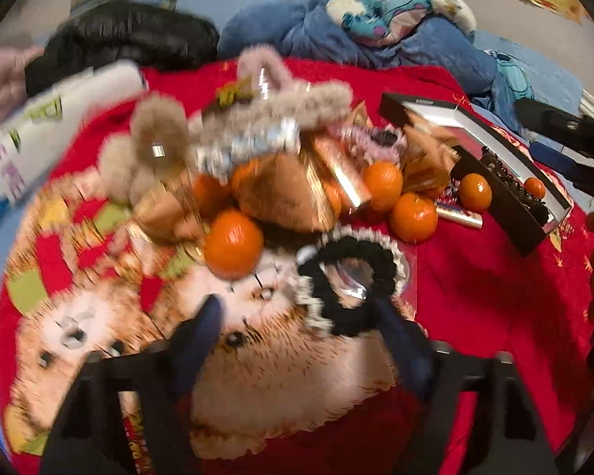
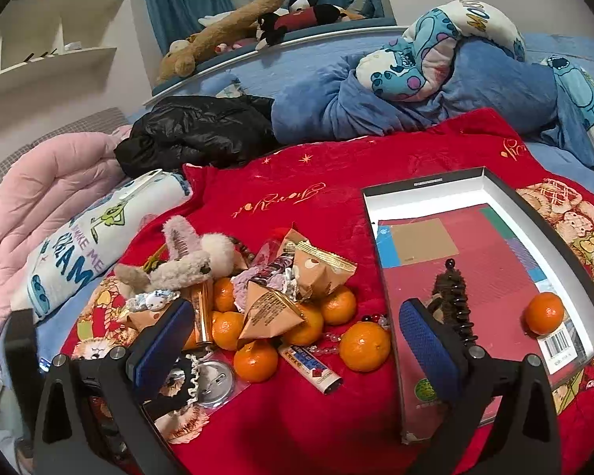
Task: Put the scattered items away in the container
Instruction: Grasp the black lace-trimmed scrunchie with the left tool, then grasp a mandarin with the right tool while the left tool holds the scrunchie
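Left wrist view: left claw (image 1: pixel 297 316) half-spread over the black scrunchie (image 1: pixel 348 285) on the red blanket (image 1: pixel 475 297), pads not pressing.

Right wrist view: right claw (image 2: pixel 297 340) wide, empty; the box (image 2: pixel 380 245) at the bed's right holds one orange (image 2: pixel 544 312).

Left gripper (image 1: pixel 297 312): we point it steeply downward, the jaws standing partly apart. Its two dark-blue fingers (image 1: pixel 202 336) rise from the black frame at the bottom of the left wrist view; the right-hand one lies against something dark, and whether the pads press on it we cannot tell, since the view is blurred.

Right gripper (image 2: pixel 297 332): we hold it at a shallower downward tilt, the jaws spread wide with nothing between them. Its blue textured pads (image 2: pixel 431 344) face inward from black arms on a black frame.
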